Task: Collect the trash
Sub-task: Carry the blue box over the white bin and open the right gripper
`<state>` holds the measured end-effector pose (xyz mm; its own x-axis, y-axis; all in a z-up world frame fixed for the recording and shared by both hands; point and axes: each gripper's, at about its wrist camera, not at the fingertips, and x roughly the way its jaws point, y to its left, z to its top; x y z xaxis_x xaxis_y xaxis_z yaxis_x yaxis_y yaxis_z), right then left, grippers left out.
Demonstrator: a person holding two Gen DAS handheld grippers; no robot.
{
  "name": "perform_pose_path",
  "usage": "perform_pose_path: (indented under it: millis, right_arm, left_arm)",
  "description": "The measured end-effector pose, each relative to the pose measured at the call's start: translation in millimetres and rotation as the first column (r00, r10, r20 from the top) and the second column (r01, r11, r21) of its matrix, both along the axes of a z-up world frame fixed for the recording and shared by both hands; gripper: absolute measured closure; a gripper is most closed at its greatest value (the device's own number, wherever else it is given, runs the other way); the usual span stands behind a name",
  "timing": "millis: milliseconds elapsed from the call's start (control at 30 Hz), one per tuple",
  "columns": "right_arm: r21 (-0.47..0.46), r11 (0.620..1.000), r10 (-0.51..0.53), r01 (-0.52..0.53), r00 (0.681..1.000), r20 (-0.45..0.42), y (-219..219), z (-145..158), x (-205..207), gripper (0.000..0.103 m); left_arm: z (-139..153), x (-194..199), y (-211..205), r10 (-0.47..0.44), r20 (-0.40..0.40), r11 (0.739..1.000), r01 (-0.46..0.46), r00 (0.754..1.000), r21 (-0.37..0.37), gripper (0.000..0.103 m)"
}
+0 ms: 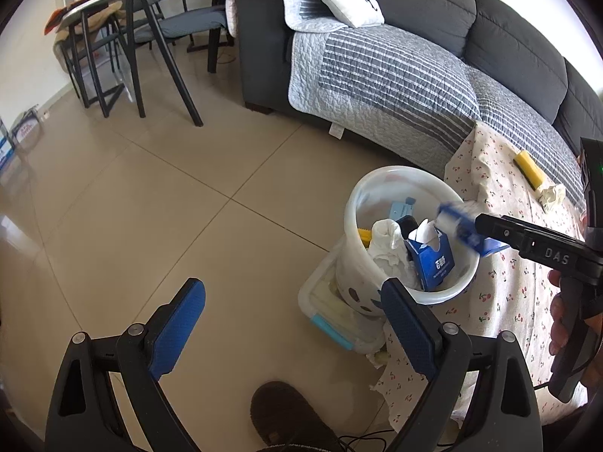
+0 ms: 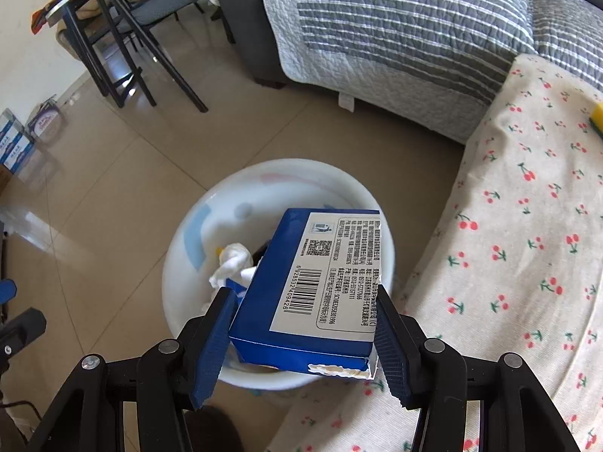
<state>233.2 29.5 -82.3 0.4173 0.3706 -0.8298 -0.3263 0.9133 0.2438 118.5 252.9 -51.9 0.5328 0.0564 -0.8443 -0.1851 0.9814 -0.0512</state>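
A white bin [image 1: 410, 290] [image 2: 188, 248] stands on the floor beside a table with a cherry-print cloth [image 2: 527, 226]. It holds crumpled tissue [image 1: 388, 241] [image 2: 233, 263] and a blue carton [image 1: 433, 260]. My right gripper [image 2: 305, 335] is shut on a torn blue box [image 2: 316, 286] [image 1: 463, 226] with a barcode label, held over the bin's near rim. In the left wrist view the right gripper [image 1: 471, 231] reaches in from the right. My left gripper [image 1: 294, 324] is open and holds nothing, above the floor left of the bin.
A yellow sponge [image 1: 529, 169] and a crumpled tissue [image 1: 552, 196] lie on the cloth. A clear lidded box [image 1: 331, 320] sits under the bin. A grey sofa [image 1: 377, 75] stands behind, chairs [image 1: 150, 37] at far left. A slippered foot [image 1: 286, 418] is below.
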Motion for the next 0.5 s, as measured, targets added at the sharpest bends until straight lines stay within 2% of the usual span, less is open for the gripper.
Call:
perform_pose_path:
  millis: [67, 100, 133, 333, 500]
  right_arm:
    - [0.013, 1.0, -0.013, 0.013, 1.0, 0.0, 1, 1, 2, 0.034]
    - [0.023, 1.0, -0.021, 0.021, 1.0, -0.003, 1, 2, 2, 0.021]
    - [0.036, 0.999, -0.027, 0.027, 1.0, -0.001, -1, 3, 1, 0.015]
    - [0.014, 1.0, -0.028, 0.028, 1.0, 0.006, -14, 10, -6, 0.015]
    - [0.004, 0.999, -0.049, 0.049, 0.999, 0.006, -42, 15, -14, 0.015]
  left_arm:
    - [1, 0, 0, -0.001, 0.002, 1.0, 0.001, 1.0, -0.001, 0.007]
    - [1, 0, 0, -0.001, 0.004, 1.0, 0.001, 1.0, -0.001, 0.007]
    - [1, 0, -1, -0.002, 0.005, 1.0, 0.002, 1.0, 0.0, 0.007]
    - [1, 0, -8, -0.016, 0.0, 1.0, 0.016, 1.0, 0.016, 0.007]
    - [4, 0, -20, -0.037, 0.0, 0.999, 0.037, 0.999, 0.027, 0.007]
